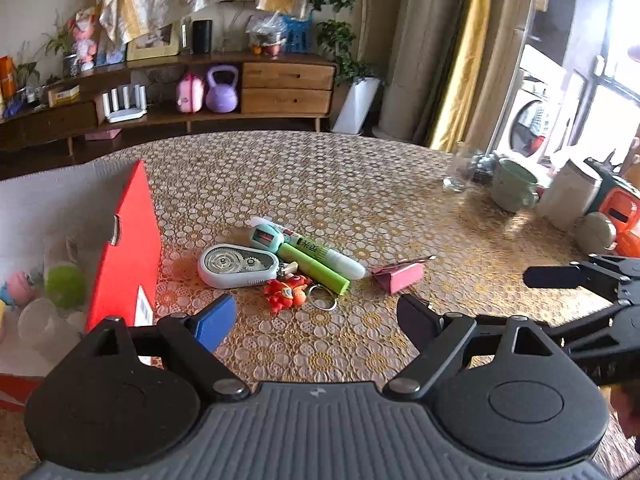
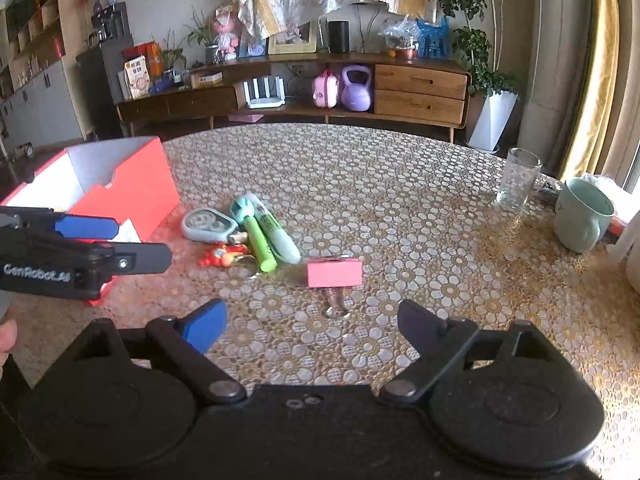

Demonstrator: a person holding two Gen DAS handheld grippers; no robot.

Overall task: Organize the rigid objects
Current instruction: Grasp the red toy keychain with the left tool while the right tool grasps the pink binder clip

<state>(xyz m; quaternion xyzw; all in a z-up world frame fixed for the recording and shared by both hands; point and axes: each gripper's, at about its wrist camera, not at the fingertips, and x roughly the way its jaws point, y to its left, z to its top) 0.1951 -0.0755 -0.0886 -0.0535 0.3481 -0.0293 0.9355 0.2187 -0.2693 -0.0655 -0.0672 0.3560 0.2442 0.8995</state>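
Both grippers, left [image 1: 316, 316] & right [image 2: 312, 320], are hovering w/ jaws spread, holding nothing. Pink clip [image 2: 334, 273], markers [image 1: 316, 258], keychain [image 1: 288, 293] are lying on table [image 1: 360, 184] beside red box [image 1: 124, 248].

A glossy, embossed plastic table cover [image 2: 360, 184] carries a smooth plastic correction-tape case [image 1: 238, 266] and a clear drinking glass [image 2: 519, 179].

Left gripper [image 1: 316, 322]: bottom of the frame, jaws wide apart, nothing between them.
Right gripper [image 1: 568, 280]: entered from the right edge.
Red box [image 1: 128, 248]: left of the frame, open, small toys inside.
Centre cluster: correction tape [image 1: 236, 266], green marker [image 1: 312, 266], white glue stick [image 1: 328, 254], red keychain [image 1: 286, 292] lay touching.
Pink binder clip [image 1: 400, 276]: just right of the cluster.
Green mug [image 1: 514, 186]: upper right on the table [image 1: 320, 184].
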